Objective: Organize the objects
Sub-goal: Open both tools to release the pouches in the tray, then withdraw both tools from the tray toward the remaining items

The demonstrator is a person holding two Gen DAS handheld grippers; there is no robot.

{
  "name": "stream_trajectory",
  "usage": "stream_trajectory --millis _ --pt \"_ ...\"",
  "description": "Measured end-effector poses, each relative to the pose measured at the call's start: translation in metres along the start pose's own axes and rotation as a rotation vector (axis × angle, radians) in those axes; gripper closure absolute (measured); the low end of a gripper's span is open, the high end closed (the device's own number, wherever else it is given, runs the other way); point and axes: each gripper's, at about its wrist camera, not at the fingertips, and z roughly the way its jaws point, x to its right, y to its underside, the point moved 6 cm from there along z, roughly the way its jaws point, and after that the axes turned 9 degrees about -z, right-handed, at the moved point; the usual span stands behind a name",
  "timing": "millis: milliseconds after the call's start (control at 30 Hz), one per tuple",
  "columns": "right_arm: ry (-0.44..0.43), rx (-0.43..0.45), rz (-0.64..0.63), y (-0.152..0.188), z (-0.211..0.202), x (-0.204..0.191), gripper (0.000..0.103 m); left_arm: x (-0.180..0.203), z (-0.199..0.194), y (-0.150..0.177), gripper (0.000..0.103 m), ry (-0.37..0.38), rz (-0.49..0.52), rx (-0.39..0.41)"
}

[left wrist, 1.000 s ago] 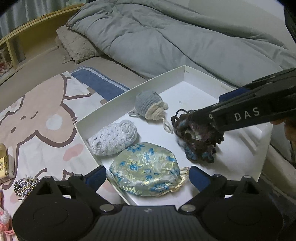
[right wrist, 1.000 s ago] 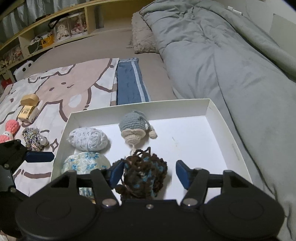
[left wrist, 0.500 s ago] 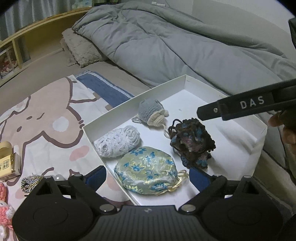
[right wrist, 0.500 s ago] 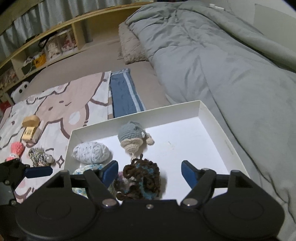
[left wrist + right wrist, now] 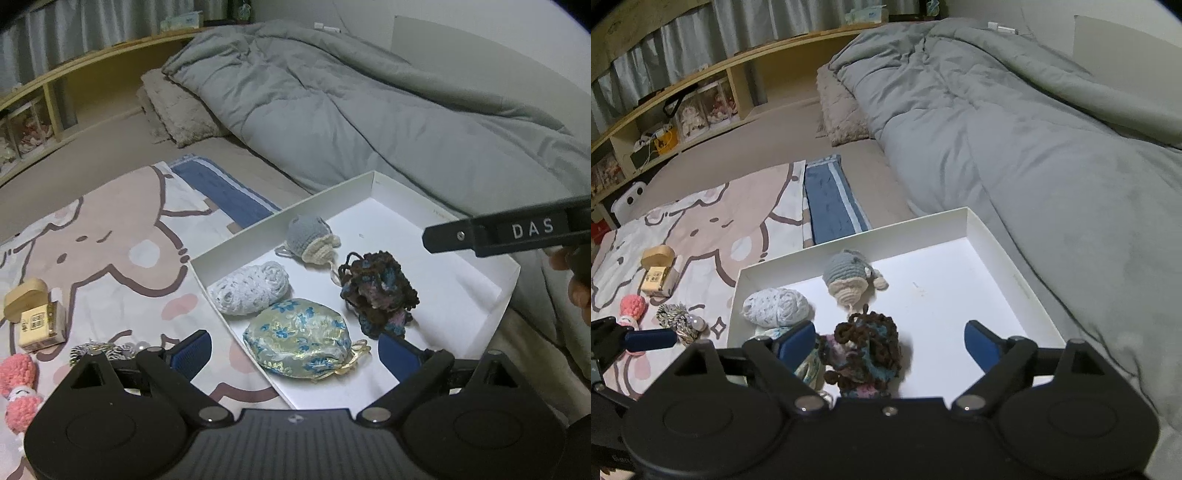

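A white box [image 5: 491, 310] [image 5: 1015, 273] lies on the bed and holds a dark brown and blue yarn pouch [image 5: 378, 291] [image 5: 868, 350], a floral silk pouch [image 5: 299, 341], a white crochet pouch [image 5: 251, 288] [image 5: 775, 306] and a grey and cream crochet pouch [image 5: 310, 238] [image 5: 849, 277]. My left gripper [image 5: 293, 352] is open and empty, above the box's near corner. My right gripper [image 5: 890, 341] is open and empty, raised above the dark pouch; its finger shows in the left wrist view [image 5: 498, 232].
On the cartoon blanket [image 5: 103, 236] left of the box lie a wooden box [image 5: 35, 314] [image 5: 657, 273], a pink crochet doll [image 5: 18, 384] [image 5: 631, 308] and a striped yarn piece [image 5: 677, 317]. A grey duvet [image 5: 1015, 129] lies right and behind, shelves [image 5: 665, 110] stand beyond.
My right gripper opened, let go of the dark yarn pouch in the box, and pulled up and back. My left gripper drew back a little.
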Motion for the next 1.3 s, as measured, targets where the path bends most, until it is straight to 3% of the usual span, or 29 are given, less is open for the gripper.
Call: stream_trajectory --millis 333,567,1300 --pt "0.01 0.058 -0.028 0.006 -0.033 -0.01 0.01 -0.008 -0.037 -0.001 0.001 -0.014 -0.033 0.056" --pt "0.031 0.089 -0.067 0.015 -0.049 -0.019 0.0 -0.023 -0.06 0.0 0.0 -0.034 -0.076 0.095" --pt "0.063 0.146 -0.07 0.034 -0.071 -0.033 0.0 -0.056 -0.086 0.021 0.0 -0.042 -0.22 0.177"
